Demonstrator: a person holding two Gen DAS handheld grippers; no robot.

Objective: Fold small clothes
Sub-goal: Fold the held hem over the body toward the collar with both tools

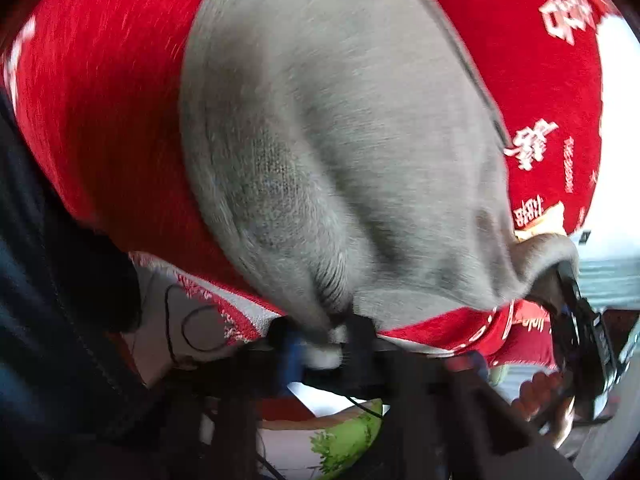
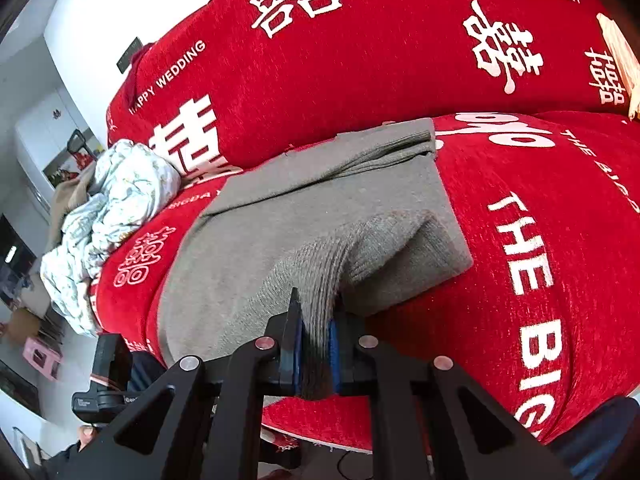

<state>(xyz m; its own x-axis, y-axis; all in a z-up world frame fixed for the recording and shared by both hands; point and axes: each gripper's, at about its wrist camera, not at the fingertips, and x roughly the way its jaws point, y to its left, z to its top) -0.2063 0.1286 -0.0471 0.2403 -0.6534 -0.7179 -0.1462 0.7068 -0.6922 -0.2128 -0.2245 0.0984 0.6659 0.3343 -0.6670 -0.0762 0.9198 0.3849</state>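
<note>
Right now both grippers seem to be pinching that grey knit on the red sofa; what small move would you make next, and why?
Probably lift both corners together and carry them toward the sofa back, to fold the near edge over. The left gripper and right gripper each clamp the hem of the grey knit, and its far part already lies flat on the red cover.

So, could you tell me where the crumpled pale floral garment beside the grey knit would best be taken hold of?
Take the crumpled pale floral garment by a raised fold near the top of the heap, coming down from above. It lies bunched with no flat edge showing, so a standing ridge gives a claw fabric to pinch, and the red printed sofa cover rises right behind it.
</note>
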